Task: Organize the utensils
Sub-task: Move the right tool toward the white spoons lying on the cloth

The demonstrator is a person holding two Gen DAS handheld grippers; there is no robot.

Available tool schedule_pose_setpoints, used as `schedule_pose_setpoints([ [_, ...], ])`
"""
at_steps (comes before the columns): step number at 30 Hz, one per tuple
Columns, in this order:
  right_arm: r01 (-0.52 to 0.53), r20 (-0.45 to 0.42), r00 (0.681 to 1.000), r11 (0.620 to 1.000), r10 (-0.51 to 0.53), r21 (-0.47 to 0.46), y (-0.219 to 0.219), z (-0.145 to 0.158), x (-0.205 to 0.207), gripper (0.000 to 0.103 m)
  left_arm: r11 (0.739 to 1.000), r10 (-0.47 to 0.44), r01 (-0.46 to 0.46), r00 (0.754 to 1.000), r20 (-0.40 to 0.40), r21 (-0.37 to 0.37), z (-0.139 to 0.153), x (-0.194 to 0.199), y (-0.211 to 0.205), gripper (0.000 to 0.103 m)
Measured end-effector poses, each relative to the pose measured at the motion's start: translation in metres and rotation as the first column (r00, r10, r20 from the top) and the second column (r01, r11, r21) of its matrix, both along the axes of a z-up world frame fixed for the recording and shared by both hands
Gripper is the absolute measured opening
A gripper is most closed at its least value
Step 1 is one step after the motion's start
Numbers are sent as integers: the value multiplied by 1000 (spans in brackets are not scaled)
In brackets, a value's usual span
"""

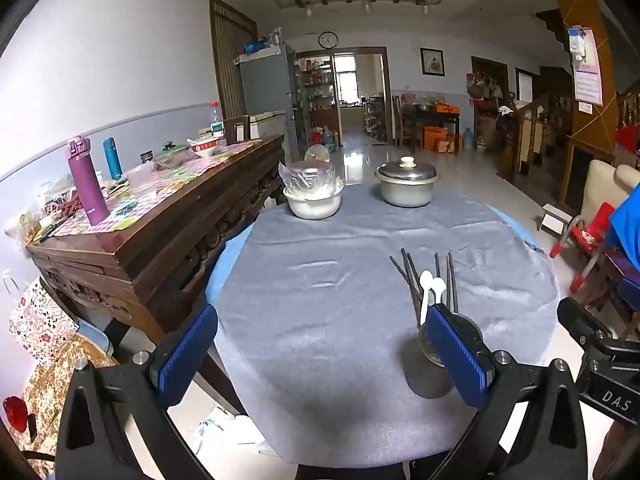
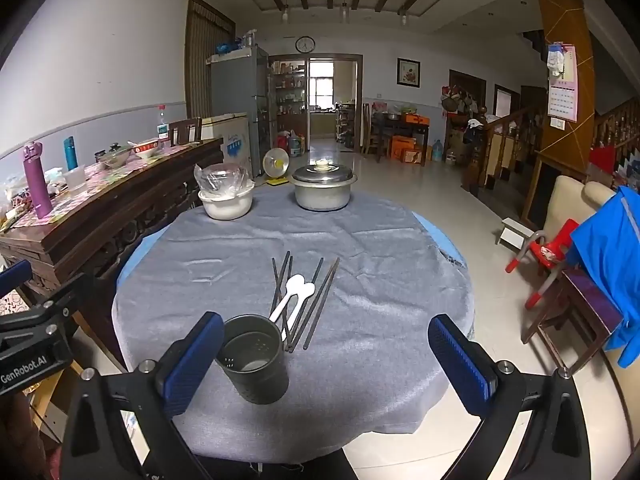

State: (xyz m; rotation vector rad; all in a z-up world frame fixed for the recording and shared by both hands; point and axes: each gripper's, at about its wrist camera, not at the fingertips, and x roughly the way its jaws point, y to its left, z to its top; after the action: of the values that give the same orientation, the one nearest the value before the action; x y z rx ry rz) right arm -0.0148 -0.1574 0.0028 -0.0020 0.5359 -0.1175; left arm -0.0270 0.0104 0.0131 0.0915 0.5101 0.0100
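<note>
My left gripper [image 1: 320, 350] is released, its blue-padded fingers [image 1: 186, 354] spread wide over the near part of the round table draped in a grey cloth [image 1: 340, 248], with nothing between them. My right gripper [image 2: 326, 360] is spread just as wide and grasps nothing; from its camera the dark cylindrical utensil holder [image 2: 254, 360] stands upright on the cloth just inside its left finger [image 2: 192, 360], which overlaps the holder in view, though I cannot tell whether they touch. In the left wrist view the same holder [image 1: 472, 330] sits mostly hidden behind my right-hand finger pad.

Just beyond the holder lie several dark chopsticks [image 2: 316, 304], fanned out flat on the cloth, and across them two white plastic spoons [image 2: 294, 292] side by side, bowls pointing away from me. At the far edge of the table stand a white bowl with a crumpled clear plastic bag [image 2: 226, 194] in it and, to its right, a lidded metal pot [image 2: 322, 190]. A dark wooden sideboard [image 1: 160, 236] stands beside the table on the left.
</note>
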Motion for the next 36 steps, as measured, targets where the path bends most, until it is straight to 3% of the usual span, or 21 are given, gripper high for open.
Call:
schedule_pose_setpoints([
  [1,-4,-6,1000,1000,4,28,-18,3,-13,103,1000,8,-8,1000,-18,-14,-2,2,5,103],
  [14,-32,-45,998,998,34,46,-9,-3,-1,103,994,112,-113,992,-62,-8,-21,2,39,103],
  [27,-83,-77,993,996,86,45,17,-11,12,103,963,263,-267,962,-72,-47,-24,0,100,103],
  [36,-72,-123,989,994,82,80,11,-19,23,103,969,243,-247,964,-112,-23,-32,8,98,103],
])
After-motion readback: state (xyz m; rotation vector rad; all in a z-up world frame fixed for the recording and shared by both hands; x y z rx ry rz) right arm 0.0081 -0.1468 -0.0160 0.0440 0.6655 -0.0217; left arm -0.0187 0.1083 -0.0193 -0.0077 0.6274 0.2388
